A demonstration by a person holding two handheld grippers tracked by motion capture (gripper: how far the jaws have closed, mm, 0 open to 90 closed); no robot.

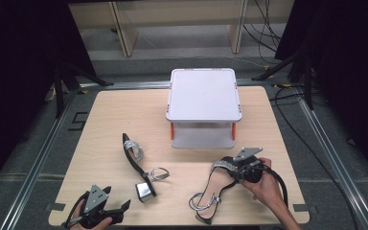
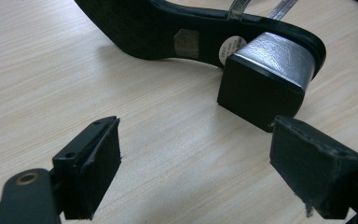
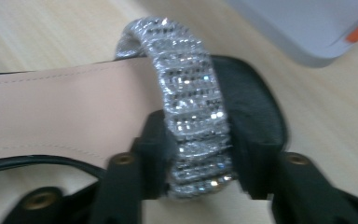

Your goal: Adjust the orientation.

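Dark curtains hang on both sides of the room, and cables trail over the grey floor past the far edge of the wooden counter [image 1: 105, 115]. It is pale and mostly bare.

At the back of the counter stands a white two-level shelf [image 1: 204, 93] with orange posts. Its top is bare, and it looks like the place where shoes could go.

Two sandals lie in front of it. The right sandal [image 1: 214, 184] lies with its pink inside facing up, its toe near the shelf and its thin straps toward the person. The left sandal [image 1: 135, 165] lies tipped on its side, so its black sole and its silver block heel [image 2: 272, 60] face the left tool.

The right tool [image 1: 232, 168] is clenched on the sparkly silver band [image 3: 191, 107] across the toe of the right sandal. One pad is on each side of the band. The band is narrow and firm, so it makes a good handle for lifting the shoe.

The left tool [image 1: 116, 205] rests near the front edge of the counter, close to the heel of the left sandal. Its jaws are released and wide apart, with nothing but bare wood between them. It looks ready for that heel.
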